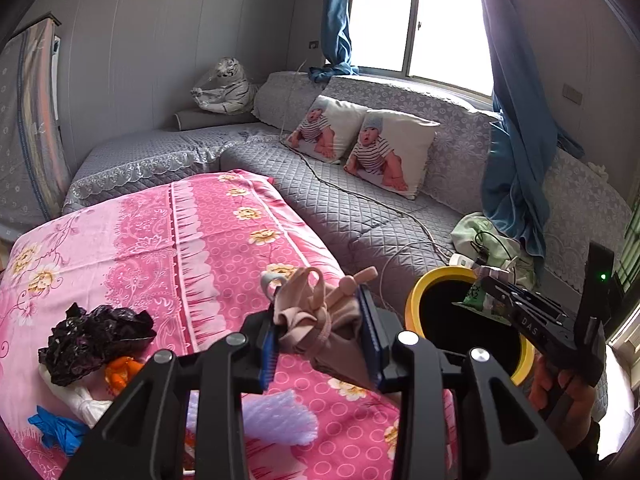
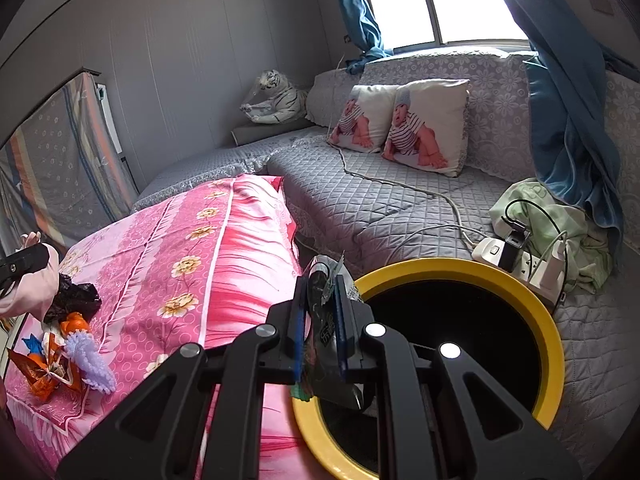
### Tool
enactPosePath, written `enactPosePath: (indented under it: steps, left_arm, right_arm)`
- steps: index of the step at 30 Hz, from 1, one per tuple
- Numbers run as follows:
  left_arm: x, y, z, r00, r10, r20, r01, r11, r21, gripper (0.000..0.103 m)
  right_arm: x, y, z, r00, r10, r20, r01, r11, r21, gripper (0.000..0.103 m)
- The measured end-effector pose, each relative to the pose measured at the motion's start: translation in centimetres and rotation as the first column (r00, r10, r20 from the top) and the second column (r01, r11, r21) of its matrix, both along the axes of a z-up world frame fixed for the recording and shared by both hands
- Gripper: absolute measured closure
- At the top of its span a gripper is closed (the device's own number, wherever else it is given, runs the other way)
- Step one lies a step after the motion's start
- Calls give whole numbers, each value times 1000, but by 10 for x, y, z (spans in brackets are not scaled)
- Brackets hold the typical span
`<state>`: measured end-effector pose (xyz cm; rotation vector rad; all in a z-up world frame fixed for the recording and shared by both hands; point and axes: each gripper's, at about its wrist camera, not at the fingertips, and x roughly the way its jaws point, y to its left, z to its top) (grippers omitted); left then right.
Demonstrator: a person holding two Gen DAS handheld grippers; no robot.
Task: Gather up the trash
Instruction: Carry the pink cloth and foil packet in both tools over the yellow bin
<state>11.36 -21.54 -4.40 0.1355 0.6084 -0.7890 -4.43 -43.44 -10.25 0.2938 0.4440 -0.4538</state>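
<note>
— Tilting down over the pink-covered tabletop (image 1: 224, 240), my left gripper (image 1: 320, 332) is clamped on a bundle of beige cloth (image 1: 316, 316). What do you get on your side?

— I see the right gripper (image 2: 320, 316) angled down too, its tip just over the near rim of the yellow-rimmed bin (image 2: 460, 272). Its jaws stand narrow, pinching a crumpled dark wrapper (image 2: 326, 304).

— From my left camera that right gripper (image 1: 486, 280) shows at the bin's (image 1: 416, 300) far side, a hand (image 1: 560, 388) around its handle. The wrapper (image 1: 476, 294) looks green and black there, but I can't read its print.

— Where's the rest of the trash?

— On the cloth: a black plastic bag (image 1: 96, 340), an orange scrap (image 1: 122, 372), a blue glove (image 1: 56, 428), partly cut off by my gripper frame, and a pale purple foam piece (image 1: 280, 416).

— I see an orange wrapper (image 2: 40, 372) near them. Inside the bin is just black to me; I can't tell what it holds.

— Same here. The lower end of my cloth bundle is hidden behind the fingers (image 1: 370, 332).
</note>
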Motion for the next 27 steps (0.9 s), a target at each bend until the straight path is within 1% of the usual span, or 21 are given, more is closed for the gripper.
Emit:
enactPosePath:
  steps: [4,10,18,21,23,27]
  left_arm:
    - [-5,-34,-1,998,-62,8,62,998,14,70]
    - [-12,-83,-9,986,-165,6,165,986,20,70]
    - [-18,-141,-28,958,-281,-50,282,959,20,70]
    - [-19,-163,-38,945,-315,-86,318,948,17,70]
    - [-20,-176,-45,938,-331,-106,335,942,20,70]
    - [-21,-195,-60,932,-340,-124,347,937,38,70]
  right_arm:
    - [-11,-13,0,998,-56,9,56,998,-16,91]
    - [-23,-34,-4,993,-118,7,118,993,-1,91]
    - [-29,-65,-18,985,-175,-14,175,983,57,91]
    - [-29,-75,-25,982,-190,-22,191,977,97,91]
    - [-30,-79,-28,981,-195,-21,196,974,117,91]
    - [-30,-85,-34,975,-221,-37,223,969,107,90]
